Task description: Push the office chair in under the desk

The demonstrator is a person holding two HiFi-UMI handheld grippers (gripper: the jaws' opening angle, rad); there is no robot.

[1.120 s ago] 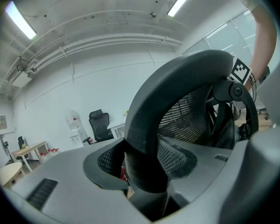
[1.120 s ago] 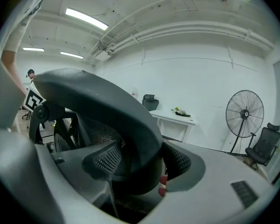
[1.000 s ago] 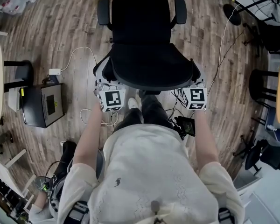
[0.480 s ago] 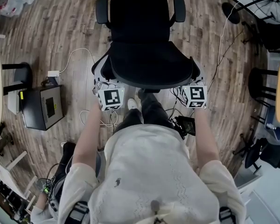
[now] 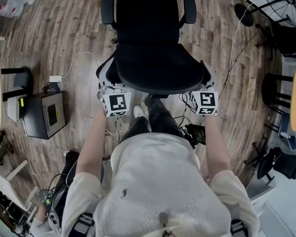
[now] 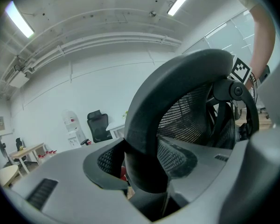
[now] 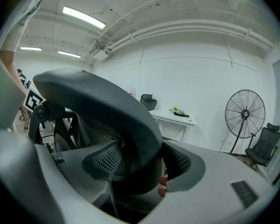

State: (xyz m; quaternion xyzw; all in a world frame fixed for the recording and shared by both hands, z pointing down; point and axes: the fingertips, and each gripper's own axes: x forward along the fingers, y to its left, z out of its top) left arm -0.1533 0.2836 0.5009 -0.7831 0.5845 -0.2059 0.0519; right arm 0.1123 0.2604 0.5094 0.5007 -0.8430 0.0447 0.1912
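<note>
At the office chair (image 5: 150,43) backrest, left gripper (image 6: 140,167) and right gripper (image 7: 144,167) each clamp its top rim: 2 grips. Chair stands on open floor (image 5: 74,33); white desk (image 7: 175,118) sits well beyond it. Push mostly left, I judge.

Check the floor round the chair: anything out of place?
Yes. A loose white cable loops over the floor from a plug block toward the chair, and more cables lie tangled by the person's shoe. Rolling the chair might snag them. The chair itself stands straight.
</note>
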